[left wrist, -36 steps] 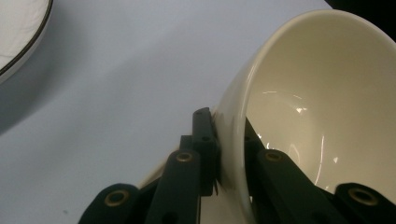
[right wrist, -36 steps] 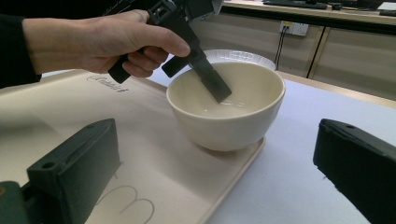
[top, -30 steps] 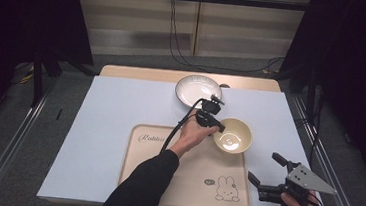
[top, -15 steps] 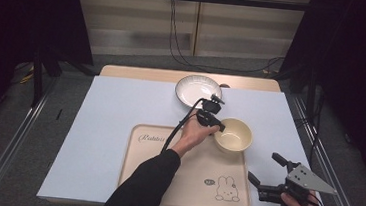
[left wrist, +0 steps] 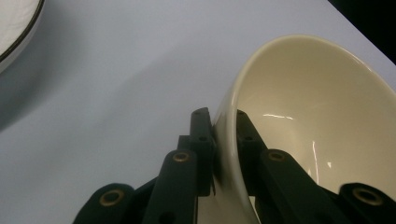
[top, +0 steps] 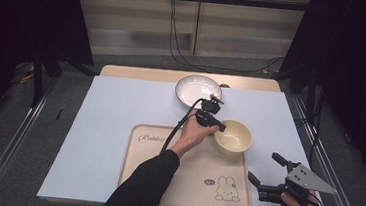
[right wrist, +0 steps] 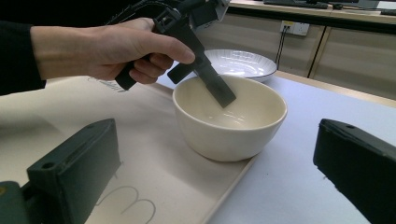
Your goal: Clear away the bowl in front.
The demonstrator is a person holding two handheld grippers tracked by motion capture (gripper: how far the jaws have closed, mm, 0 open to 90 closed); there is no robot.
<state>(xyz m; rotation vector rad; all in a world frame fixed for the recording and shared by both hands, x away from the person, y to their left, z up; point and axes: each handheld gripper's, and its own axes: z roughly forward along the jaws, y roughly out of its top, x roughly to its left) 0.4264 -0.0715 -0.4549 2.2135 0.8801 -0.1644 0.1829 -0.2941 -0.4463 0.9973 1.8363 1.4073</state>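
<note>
The cream bowl [top: 232,136] sits at the tray's [top: 150,173] upper right corner, at about 1 o'clock from the tray's middle, with its base partly over the tray edge toward the white tabletop [top: 110,111]. Compared with a second ago it has crept a little down and inward: then it lay just off the corner on the tabletop cover, and now the right gripper view shows its foot resting on the tray rim [right wrist: 224,196], slightly overhanging. I judge that the bowl is being dragged or lifted onto the tray and is only partly there.

The left tongs [top: 216,127] are closed on the bowl's near wall, at about 9 o'clock on its rim: in the left gripper view one jaw presses outside the wall and the other inside, with the rim [left wrist: 233,93] pinched between them. The person's left hand [top: 194,134] keeps that grip, as it did in the earlier pictures.

The right tongs [top: 269,176] hang wide open and hold nothing, low at about 4 o'clock from the bowl, off the tray's right edge, unmoved over the last second.

Beyond the bowl, at 11 o'clock, stands the white plate with a dark rim [top: 198,90], apart from it and untouched. The tray's rabbit drawing [top: 223,188] lies bare at 6 o'clock, so there is room to bring the bowl further in.
</note>
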